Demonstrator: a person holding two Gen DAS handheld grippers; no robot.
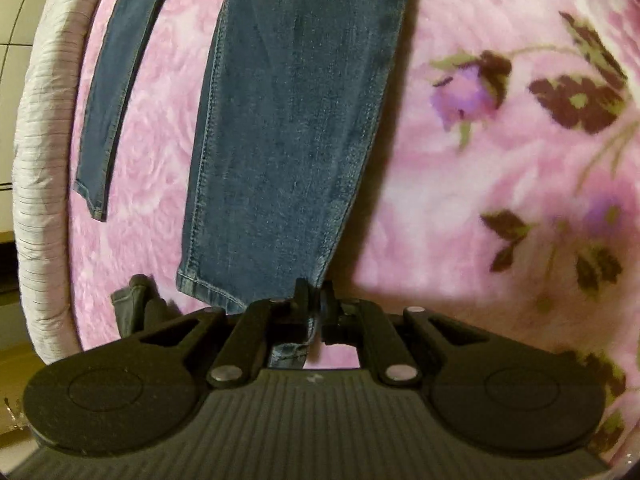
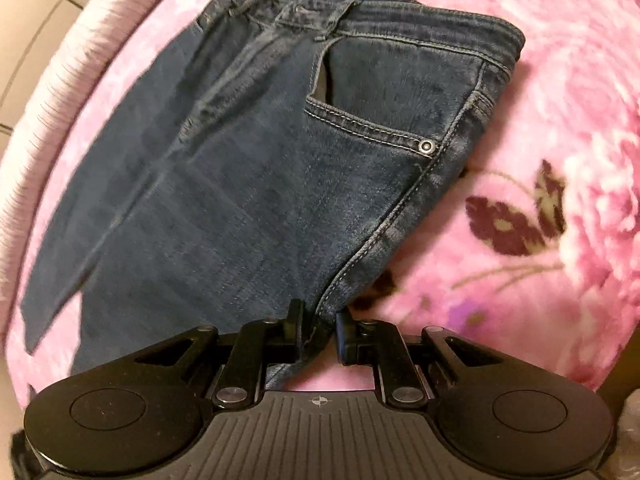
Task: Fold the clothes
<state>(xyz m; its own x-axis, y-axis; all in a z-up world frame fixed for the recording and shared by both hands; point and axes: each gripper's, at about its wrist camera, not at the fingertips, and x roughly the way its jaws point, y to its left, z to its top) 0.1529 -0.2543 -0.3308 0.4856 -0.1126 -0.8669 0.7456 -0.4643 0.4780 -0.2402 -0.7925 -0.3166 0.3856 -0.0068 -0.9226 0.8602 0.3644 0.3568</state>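
Note:
A pair of dark blue jeans lies on a pink floral blanket, waistband at the far end. In the left wrist view one leg runs away from me, and its hem corner sits between the fingers of my left gripper, which is shut on it. The other leg lies to the left. My right gripper is shut on the jeans' side seam at the thigh, with a small gap left between the jaws.
The blanket covers a bed with a pale ribbed edge on the left. Tiled floor shows beyond that edge. Dark leaf and purple flower prints mark the blanket to the right.

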